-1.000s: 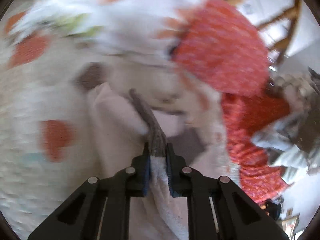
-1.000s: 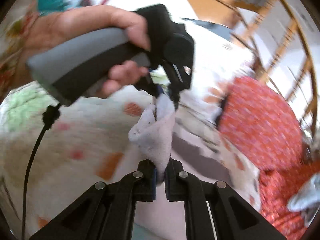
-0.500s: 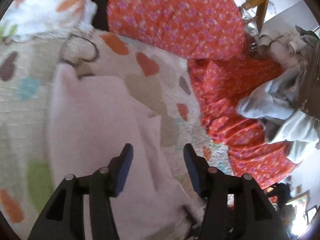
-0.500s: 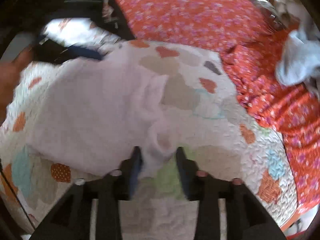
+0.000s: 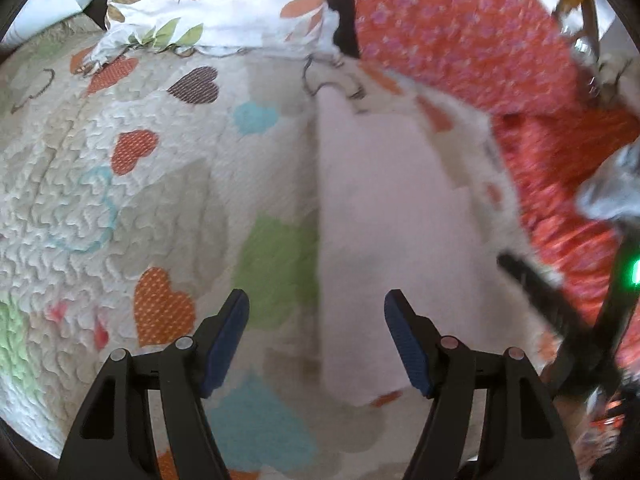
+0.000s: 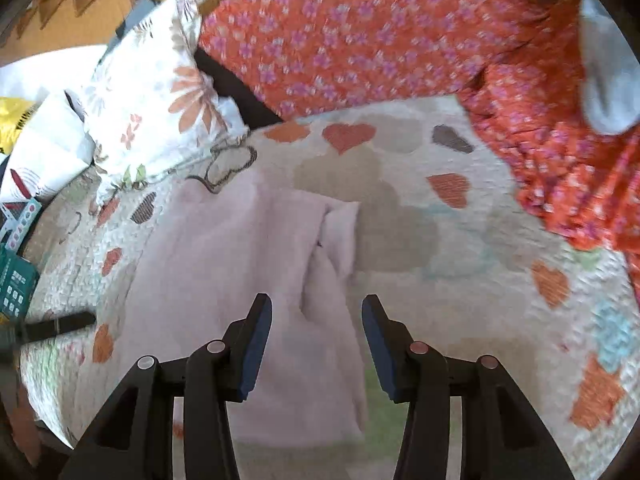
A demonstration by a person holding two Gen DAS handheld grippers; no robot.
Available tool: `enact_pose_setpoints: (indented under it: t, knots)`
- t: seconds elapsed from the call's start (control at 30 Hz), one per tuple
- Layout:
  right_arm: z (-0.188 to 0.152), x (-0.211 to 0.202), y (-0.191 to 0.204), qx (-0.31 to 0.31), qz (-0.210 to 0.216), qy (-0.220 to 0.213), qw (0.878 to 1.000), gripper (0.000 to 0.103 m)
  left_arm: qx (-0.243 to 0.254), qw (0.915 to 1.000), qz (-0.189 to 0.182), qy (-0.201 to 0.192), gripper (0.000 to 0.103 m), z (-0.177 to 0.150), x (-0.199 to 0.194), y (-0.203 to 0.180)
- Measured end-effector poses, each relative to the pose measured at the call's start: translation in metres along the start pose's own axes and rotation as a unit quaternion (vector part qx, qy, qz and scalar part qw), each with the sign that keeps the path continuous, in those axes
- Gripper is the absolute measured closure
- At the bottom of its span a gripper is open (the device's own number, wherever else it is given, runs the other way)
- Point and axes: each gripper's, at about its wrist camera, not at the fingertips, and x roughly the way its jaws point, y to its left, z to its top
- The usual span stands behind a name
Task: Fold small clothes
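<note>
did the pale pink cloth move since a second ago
Yes. The pale pink fleece cloth hung pinched in both grippers; now it lies flat on the heart-patterned quilt, released below the floral pillow.

We see a bed covered by a cream quilt [image 6: 460, 280] stitched with coloured hearts. On the quilt lies a pale pink garment [image 6: 240, 280], spread flat with a fold ridge along its right side. A white floral pillow [image 6: 160, 92] rests at the head, just beside an orange flowered cloth [image 6: 360, 28] that drapes over the quilt's far and right edges. A grey-white cloth [image 6: 608, 80] lies on that orange cloth.
</note>
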Motion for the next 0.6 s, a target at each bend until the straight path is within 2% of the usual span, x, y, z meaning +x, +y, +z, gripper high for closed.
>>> enact_pose_setpoints:
  t: [0.1, 0.13, 0.17, 0.2, 0.3, 0.33, 0.4, 0.5, 0.57, 0.6]
  knots:
    - [0.014, 0.05, 0.003, 0.01, 0.017, 0.049, 0.999, 0.052, 0.035, 0.9992, 0.016, 0.001, 0.034, -0.006, 0.017, -0.003]
    - [0.015, 0.063, 0.002, 0.017, 0.028, 0.063, 0.997, 0.057, 0.042, 0.9989, 0.019, 0.001, 0.034, -0.006, 0.021, -0.004]
    - [0.017, 0.078, 0.001, 0.028, 0.042, 0.082, 0.995, 0.081, 0.049, 0.9986, 0.02, 0.0, 0.034, -0.005, 0.025, -0.003]
    - [0.018, 0.083, 0.0, 0.036, 0.058, 0.089, 0.994, 0.087, 0.058, 0.9981, 0.019, 0.0, 0.034, -0.003, 0.03, -0.002]
    - [0.028, 0.083, -0.009, 0.09, 0.108, 0.089, 0.986, 0.091, 0.069, 0.9974, 0.019, 0.005, 0.033, 0.002, 0.04, 0.002]
    - [0.031, 0.08, -0.011, 0.094, 0.109, 0.084, 0.986, 0.092, 0.073, 0.9972, 0.016, 0.006, 0.029, 0.003, 0.042, 0.002]
    - [0.035, 0.076, -0.015, 0.089, 0.074, 0.073, 0.991, 0.096, 0.078, 0.9969, 0.007, 0.004, 0.023, 0.003, 0.047, 0.002]
    - [0.029, 0.088, -0.022, 0.076, 0.0, 0.083, 0.994, 0.097, 0.092, 0.9957, 0.013, 0.008, 0.023, -0.005, 0.056, -0.003]
    - [0.023, 0.099, -0.02, 0.053, -0.058, 0.098, 0.992, 0.097, 0.104, 0.9942, 0.023, 0.009, 0.022, -0.013, 0.058, -0.008]
    - [0.021, 0.101, -0.021, 0.049, -0.073, 0.103, 0.991, 0.097, 0.108, 0.9938, 0.025, 0.011, 0.022, -0.016, 0.059, -0.009]
